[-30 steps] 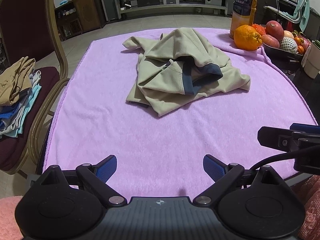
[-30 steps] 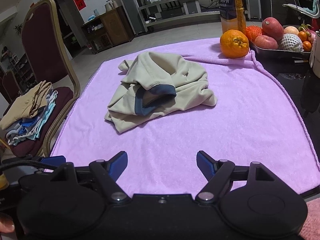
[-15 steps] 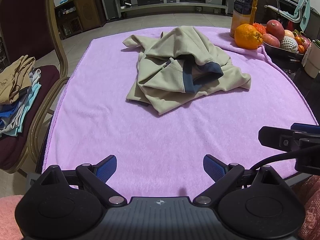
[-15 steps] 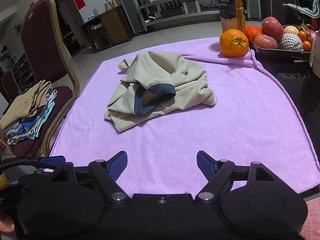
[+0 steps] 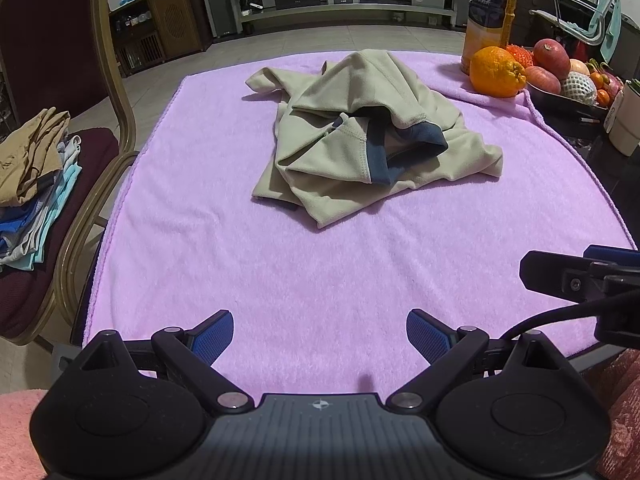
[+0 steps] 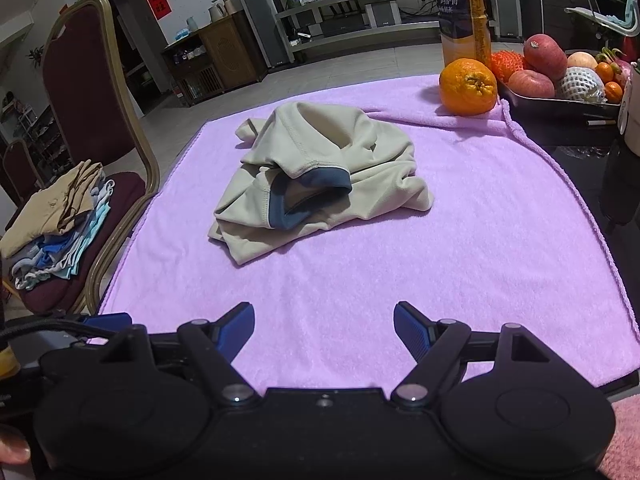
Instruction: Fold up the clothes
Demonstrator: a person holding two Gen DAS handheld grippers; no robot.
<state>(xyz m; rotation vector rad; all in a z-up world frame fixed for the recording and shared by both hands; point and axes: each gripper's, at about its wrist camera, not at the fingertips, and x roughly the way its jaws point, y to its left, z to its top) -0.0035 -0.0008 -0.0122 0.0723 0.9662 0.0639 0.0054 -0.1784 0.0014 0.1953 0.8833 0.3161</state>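
Note:
A crumpled beige shirt (image 5: 360,136) (image 6: 320,176) with dark blue trim lies in a heap on the far middle of the purple towel (image 5: 280,272) (image 6: 440,264) that covers the table. My left gripper (image 5: 320,338) hovers open over the towel's near edge, well short of the shirt, nothing between its blue pads. My right gripper (image 6: 324,332) is likewise open and empty at the near edge. The right gripper's body (image 5: 580,280) shows at the right of the left wrist view.
A chair (image 6: 92,128) at the left holds a stack of folded clothes (image 6: 56,224) (image 5: 32,184). At the far right stand an orange (image 6: 468,86), a juice bottle (image 6: 464,12) and a dark tray of fruit (image 6: 560,104), with a white cup (image 5: 626,120) beside it.
Both grippers have crept slightly forward toward the shirt, which looks a little nearer. Both stay open; the shirt has not moved.

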